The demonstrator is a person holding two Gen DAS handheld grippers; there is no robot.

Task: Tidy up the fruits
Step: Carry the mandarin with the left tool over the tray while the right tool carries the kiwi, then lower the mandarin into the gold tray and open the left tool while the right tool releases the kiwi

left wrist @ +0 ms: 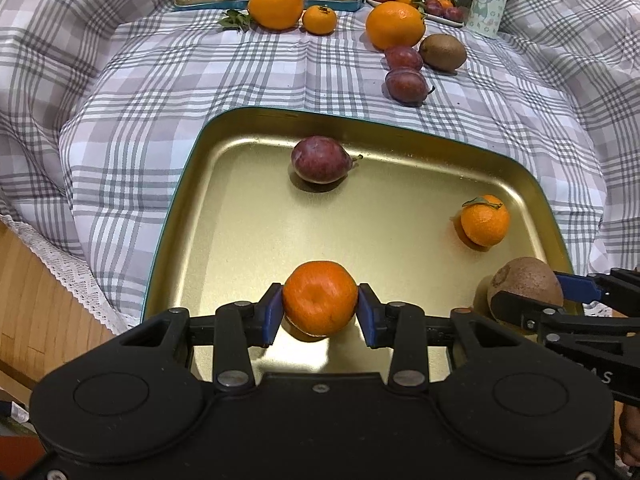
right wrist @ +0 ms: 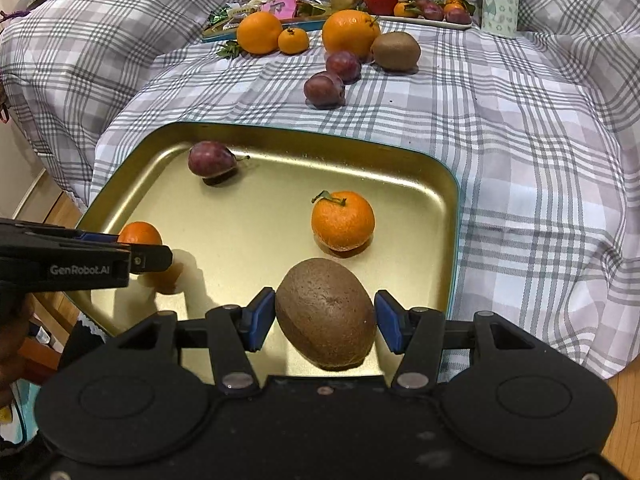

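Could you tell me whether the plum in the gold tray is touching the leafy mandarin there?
No, the plum lies apart from the leafy mandarin, with bare gold tray between them.

A grey-and-white checked cloth (left wrist: 168,92) covers the whole surface, creased in long folds and rising in soft, padded mounds at the far left and far right, where it looks draped over something bulky. A white lace trim (left wrist: 72,276) edges the cloth where it hangs off the near left side. Below that edge lies a wooden floor (left wrist: 36,320) of warm, orange-brown boards; the right wrist view shows the same boards at its lower right corner (right wrist: 624,420). Light falls from above and is even and indoor in tone. No wall or window can be made out clearly past the cloth.
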